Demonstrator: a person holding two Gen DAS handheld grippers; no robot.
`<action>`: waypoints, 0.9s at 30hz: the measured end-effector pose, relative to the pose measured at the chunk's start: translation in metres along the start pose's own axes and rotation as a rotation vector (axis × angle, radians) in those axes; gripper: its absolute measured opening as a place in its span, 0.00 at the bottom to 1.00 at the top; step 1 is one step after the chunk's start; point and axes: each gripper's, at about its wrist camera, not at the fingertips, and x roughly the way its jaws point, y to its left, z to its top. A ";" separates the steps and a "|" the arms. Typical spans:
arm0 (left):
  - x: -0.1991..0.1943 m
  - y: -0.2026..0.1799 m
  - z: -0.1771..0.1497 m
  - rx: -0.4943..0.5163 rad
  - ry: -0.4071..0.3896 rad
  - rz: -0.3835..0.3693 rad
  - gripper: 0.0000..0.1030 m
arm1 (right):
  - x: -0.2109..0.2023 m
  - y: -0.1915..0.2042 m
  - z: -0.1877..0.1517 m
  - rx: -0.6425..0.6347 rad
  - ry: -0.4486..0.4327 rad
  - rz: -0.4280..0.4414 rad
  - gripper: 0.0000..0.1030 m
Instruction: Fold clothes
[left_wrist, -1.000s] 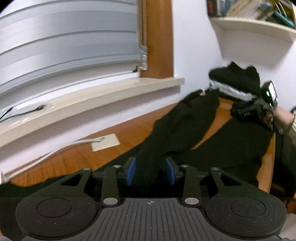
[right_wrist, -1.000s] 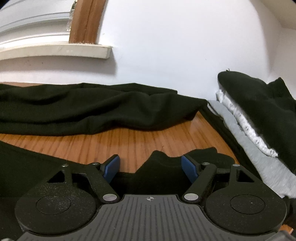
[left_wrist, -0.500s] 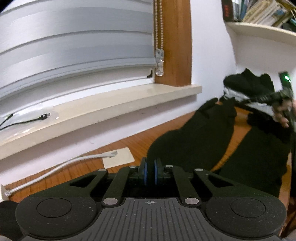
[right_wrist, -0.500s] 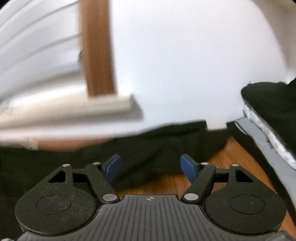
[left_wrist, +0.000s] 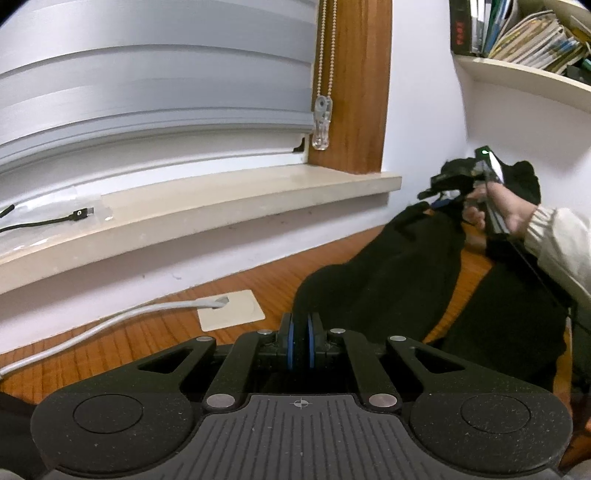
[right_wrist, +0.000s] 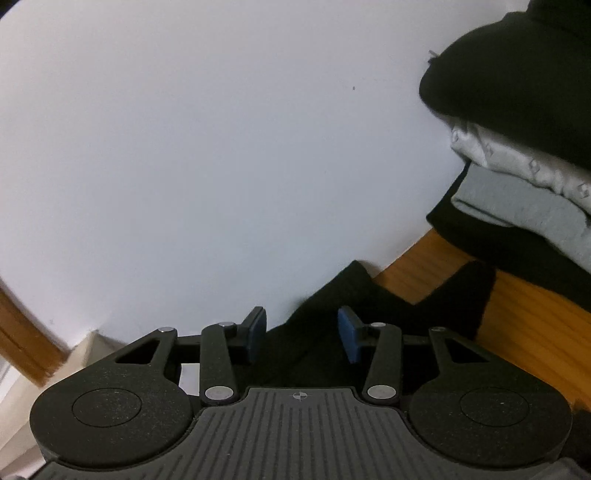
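A black garment (left_wrist: 388, 280) lies stretched across the wooden table (left_wrist: 166, 332), running from my left gripper toward the far wall. My left gripper (left_wrist: 300, 332) is shut on the garment's near edge, its blue pads almost touching. A hand (left_wrist: 513, 210) with a pale sleeve holds my right gripper (left_wrist: 443, 192) over the garment's far end by the wall. In the right wrist view the right gripper (right_wrist: 303, 332) is tilted and its jaws are closing. A fold of the black garment (right_wrist: 369, 295) lies between the pads, with gaps still showing at both.
A stack of folded clothes (right_wrist: 517, 177), black over white and grey, sits at the table's far right corner. A white cable (left_wrist: 110, 321) and a beige card (left_wrist: 232, 310) lie on the table's left part. A windowsill (left_wrist: 221, 206) and a bookshelf (left_wrist: 524, 70) line the walls.
My left gripper's jaws closed on the garment's edge and it shifted sideways. My right gripper swung to the garment's far end by the wall, rolled, and its jaws narrowed.
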 end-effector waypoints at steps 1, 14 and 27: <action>0.001 0.001 -0.001 0.001 0.001 -0.002 0.07 | 0.003 0.000 -0.001 -0.001 0.007 -0.007 0.43; 0.004 0.002 0.000 -0.003 0.006 -0.001 0.07 | -0.013 -0.023 0.003 0.022 -0.064 -0.001 0.04; 0.018 0.006 -0.011 -0.013 0.052 -0.010 0.07 | 0.020 -0.013 -0.011 0.078 -0.006 -0.028 0.44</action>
